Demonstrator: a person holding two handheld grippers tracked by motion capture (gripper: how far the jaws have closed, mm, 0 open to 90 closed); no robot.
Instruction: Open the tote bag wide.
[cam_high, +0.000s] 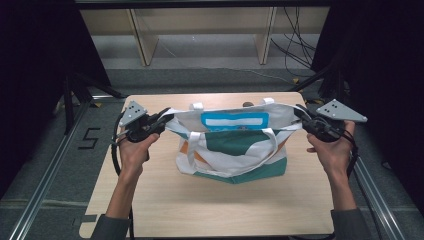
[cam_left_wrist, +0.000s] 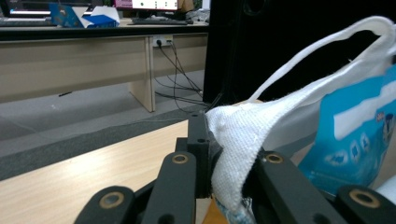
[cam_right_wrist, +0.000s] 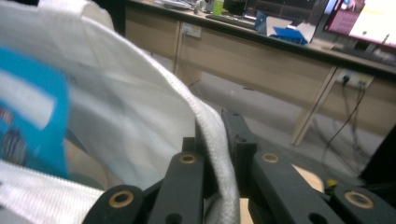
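Tote bag (cam_high: 232, 145) at frame centre on the wooden table (cam_high: 165, 210), mouth stretched wide. Left gripper (cam_high: 161, 119) clamped on the bag's left rim, right gripper (cam_high: 303, 116) clamped on its right rim; white weave pinched between the jaws in both gripper views. Blue packet (cam_high: 235, 121) standing inside. Likely step: holding the bag open. Next, probably: steady outward tension, no slip. Beyond: grey floor, desk legs, cables upper right.

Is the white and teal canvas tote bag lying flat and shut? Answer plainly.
No: the white and teal canvas tote bag stands on the table, its mouth stretched wide between the left gripper and right gripper.
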